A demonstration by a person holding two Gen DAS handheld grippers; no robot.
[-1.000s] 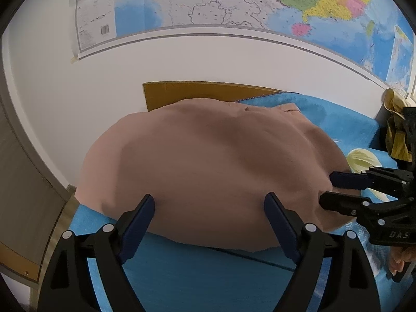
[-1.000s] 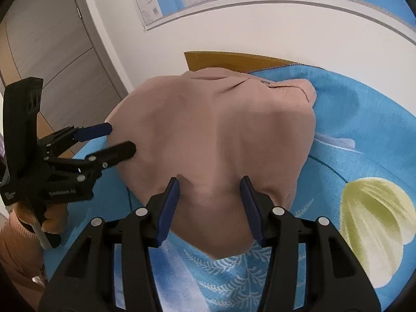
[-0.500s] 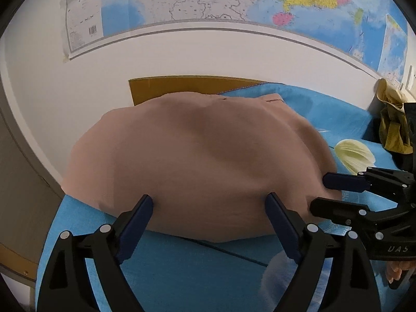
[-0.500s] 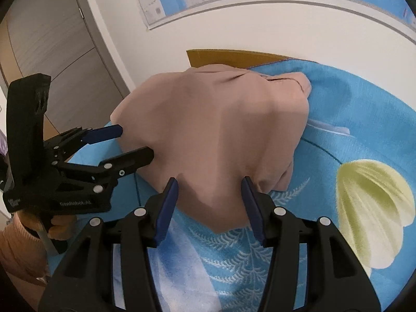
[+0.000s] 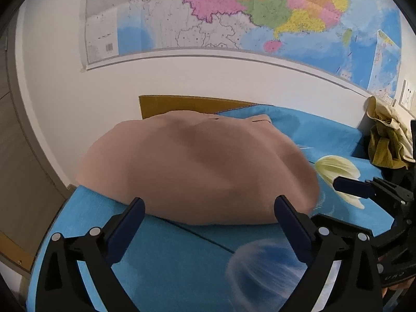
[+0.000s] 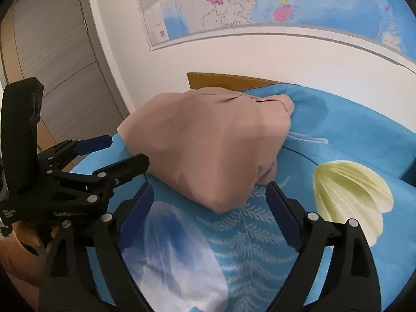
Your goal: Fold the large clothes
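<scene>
A tan garment [image 5: 197, 166] lies folded in a rounded heap on the blue bed sheet [image 5: 169, 260], its collar end toward the wall. My left gripper [image 5: 208, 205] hovers at its near edge, jaws opening wide, pads clear of the cloth. In the right wrist view the garment [image 6: 208, 140] shows its near corner between the fingers of my right gripper [image 6: 209, 189], whose jaws are opening and press on nothing. The right gripper [image 5: 338, 202] shows at the garment's right side, the left gripper [image 6: 117, 152] at its left, held by a hand.
A large map [image 5: 234, 13] hangs on the white wall behind the bed. A brown cardboard sheet [image 5: 182, 106] leans at the wall. Crumpled yellow and olive clothes [image 5: 390, 140] sit at the far right. A wooden door [image 6: 52, 65] stands to the left.
Both grippers have drawn back from the garment and risen a little. The right jaws have spread much wider, the left ones slightly. The garment now lies slack on the sheet.
</scene>
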